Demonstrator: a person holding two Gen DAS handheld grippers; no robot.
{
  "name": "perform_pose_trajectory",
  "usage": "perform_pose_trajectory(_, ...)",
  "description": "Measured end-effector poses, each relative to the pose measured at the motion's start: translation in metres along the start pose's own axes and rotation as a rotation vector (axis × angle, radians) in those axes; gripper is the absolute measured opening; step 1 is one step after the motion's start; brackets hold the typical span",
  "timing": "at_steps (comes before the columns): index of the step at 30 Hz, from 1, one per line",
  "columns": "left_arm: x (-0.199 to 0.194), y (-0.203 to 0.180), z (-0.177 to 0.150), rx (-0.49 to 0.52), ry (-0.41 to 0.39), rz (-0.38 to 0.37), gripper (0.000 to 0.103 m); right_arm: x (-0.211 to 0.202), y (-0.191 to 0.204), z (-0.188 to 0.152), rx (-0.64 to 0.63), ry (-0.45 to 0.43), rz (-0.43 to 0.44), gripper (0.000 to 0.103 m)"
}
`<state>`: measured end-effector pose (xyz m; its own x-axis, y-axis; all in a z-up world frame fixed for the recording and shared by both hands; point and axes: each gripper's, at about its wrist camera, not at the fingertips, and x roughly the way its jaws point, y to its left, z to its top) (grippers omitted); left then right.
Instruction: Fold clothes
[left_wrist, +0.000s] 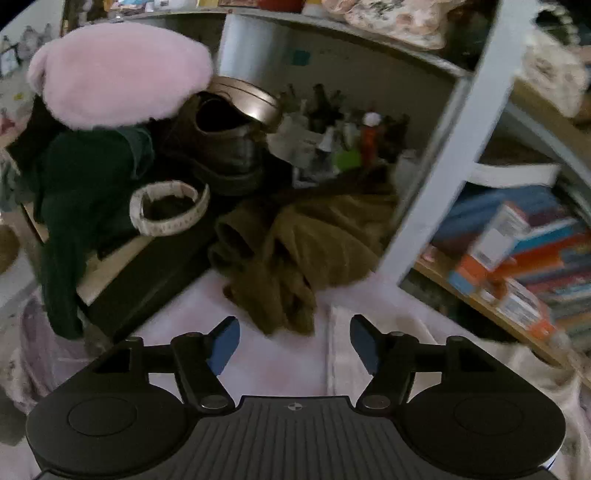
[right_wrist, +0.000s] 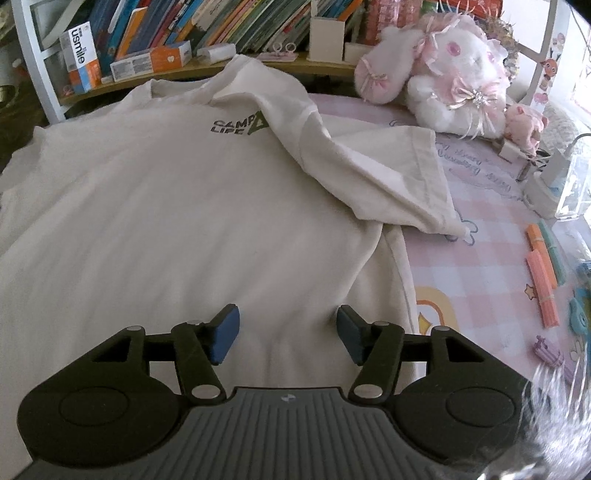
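Both wrist views look forward, low

Pink checked sheet (right_wrist: 480, 266) covered surface. Cream T-shirt (right_wrist: 184, 206) lay flat on it, one sleeve (right_wrist: 388, 173) folded over toward 2 o'clock. White-pink plush toy (right_wrist: 454, 74) sat at 1 o'clock. Orange stick bundles (right_wrist: 543, 273) lay at 3 o'clock. In left wrist view, olive crumpled garment (left_wrist: 306, 243) lay at 12 o'clock on same sheet (left_wrist: 266, 369).

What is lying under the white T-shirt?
The white T-shirt lies on a pink checked sheet, visible only beside it. Whatever is beneath the shirt's body stays hidden.
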<state>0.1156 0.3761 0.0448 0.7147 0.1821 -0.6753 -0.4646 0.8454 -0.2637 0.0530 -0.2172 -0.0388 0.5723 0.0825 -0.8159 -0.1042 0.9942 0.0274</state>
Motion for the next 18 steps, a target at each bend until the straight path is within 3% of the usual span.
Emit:
perform_pose_trajectory(7,-0.04,-0.038,-0.123,0.25,0.145,-0.147,0.068,-0.036,-0.015,-0.024,0.032,-0.005,-0.051,0.056)
perform_pose_trajectory(11,-0.055,-0.073,-0.184,0.428,0.178,-0.188,0.069,-0.06,-0.028,-0.047,0.062,0.008,-0.109,0.056)
perform_pose_trajectory(15,-0.052,-0.088,-0.214,0.533,0.213,-0.092,0.065,-0.069,-0.038,-0.069,0.13,0.048,-0.119,0.055)
perform_pose_trajectory(16,-0.051,-0.087,-0.22,0.539,0.232,-0.08,0.053,-0.07,-0.04,-0.074,0.151,0.057,-0.118,0.054)
perform_pose_trajectory(17,-0.053,-0.085,-0.223,0.515,0.232,-0.097,0.032,-0.071,-0.042,-0.079,0.176,0.066,-0.114,0.05)
perform_pose_trajectory(18,-0.058,-0.081,-0.225,0.48,0.222,-0.109,0.019,-0.072,-0.044,-0.084,0.201,0.075,-0.107,0.042)
